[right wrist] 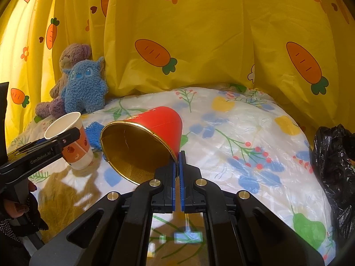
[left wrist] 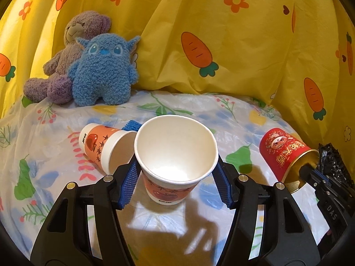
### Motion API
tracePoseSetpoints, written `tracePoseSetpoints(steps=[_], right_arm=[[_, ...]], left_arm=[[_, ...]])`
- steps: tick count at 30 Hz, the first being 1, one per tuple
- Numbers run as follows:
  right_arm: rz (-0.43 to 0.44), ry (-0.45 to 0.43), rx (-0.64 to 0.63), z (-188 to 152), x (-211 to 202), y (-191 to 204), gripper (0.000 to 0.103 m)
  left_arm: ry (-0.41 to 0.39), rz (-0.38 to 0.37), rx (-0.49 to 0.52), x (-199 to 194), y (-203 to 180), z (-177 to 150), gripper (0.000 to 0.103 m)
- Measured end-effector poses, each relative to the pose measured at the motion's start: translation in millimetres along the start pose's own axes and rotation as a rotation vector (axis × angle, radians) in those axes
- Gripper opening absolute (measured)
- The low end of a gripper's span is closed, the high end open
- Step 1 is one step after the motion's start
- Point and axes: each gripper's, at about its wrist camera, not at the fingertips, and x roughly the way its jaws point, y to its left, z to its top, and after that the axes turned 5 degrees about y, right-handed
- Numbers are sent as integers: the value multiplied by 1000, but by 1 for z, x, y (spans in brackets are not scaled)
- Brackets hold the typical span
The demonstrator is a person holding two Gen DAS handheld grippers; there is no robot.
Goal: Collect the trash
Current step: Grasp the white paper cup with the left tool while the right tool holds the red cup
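An upright white paper cup with orange print (left wrist: 175,150) stands between the blue pads of my left gripper (left wrist: 176,165); both pads press its sides just under the rim. In the right wrist view the same cup (right wrist: 75,153) sits behind the left gripper (right wrist: 71,134). A second orange paper cup (left wrist: 104,146) lies on its side just to its left. My right gripper (right wrist: 177,164) is shut on the rim of a red cup with a gold inside (right wrist: 144,141), which is tipped with its mouth toward the camera. The left wrist view shows that red cup (left wrist: 281,148) held at the far right.
A crumpled black trash bag (right wrist: 332,166) sits at the table's right edge. A blue ribbed pad (right wrist: 94,133) lies behind the cups. A blue plush toy (left wrist: 102,71) and a purple teddy bear (left wrist: 73,44) lean against the yellow carrot-print curtain (left wrist: 221,44). A flowered plastic cloth (right wrist: 244,133) covers the table.
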Motion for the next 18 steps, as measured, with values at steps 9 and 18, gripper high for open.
tracePoseSetpoints(steps=[9, 18], right_arm=[[-18, -47, 48, -10, -32, -16, 4], [-73, -67, 79, -22, -57, -36, 4]], left_arm=[[-45, -59, 54, -36, -35, -7, 61], [-55, -130, 114, -51, -75, -18, 61]])
